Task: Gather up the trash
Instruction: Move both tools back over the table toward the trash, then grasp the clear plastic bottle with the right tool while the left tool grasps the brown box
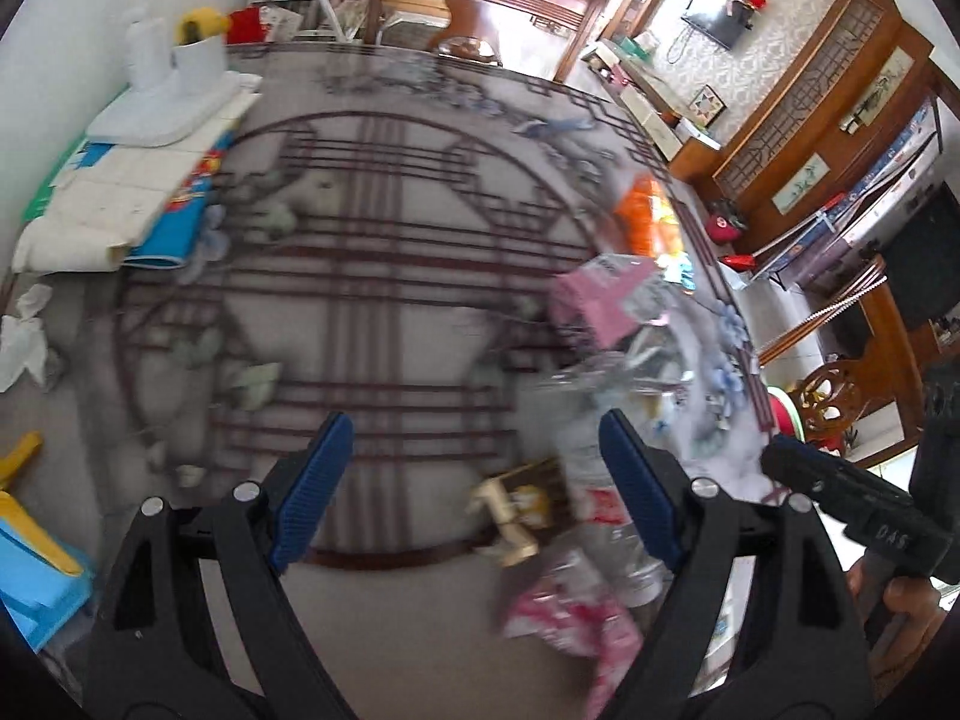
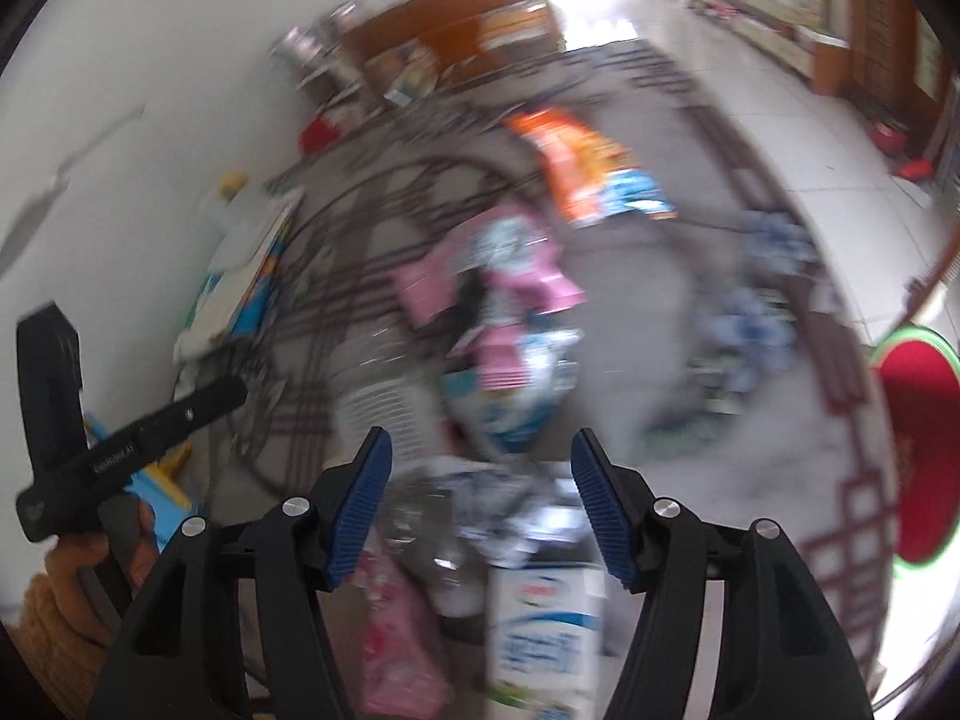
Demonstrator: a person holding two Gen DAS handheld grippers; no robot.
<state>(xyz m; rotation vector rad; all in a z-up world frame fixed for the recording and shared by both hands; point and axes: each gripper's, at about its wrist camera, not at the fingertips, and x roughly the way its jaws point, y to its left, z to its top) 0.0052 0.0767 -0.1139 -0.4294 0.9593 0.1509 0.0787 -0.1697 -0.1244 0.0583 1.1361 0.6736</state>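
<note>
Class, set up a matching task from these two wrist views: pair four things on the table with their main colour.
Things:
1. snack bag
2. carton
3. crumpled tissue
4. flat packet

Colours:
A. pink
B. white with blue print
C. orange
D. plain white

Pairs: 1-C, 2-B, 3-D, 4-A
</note>
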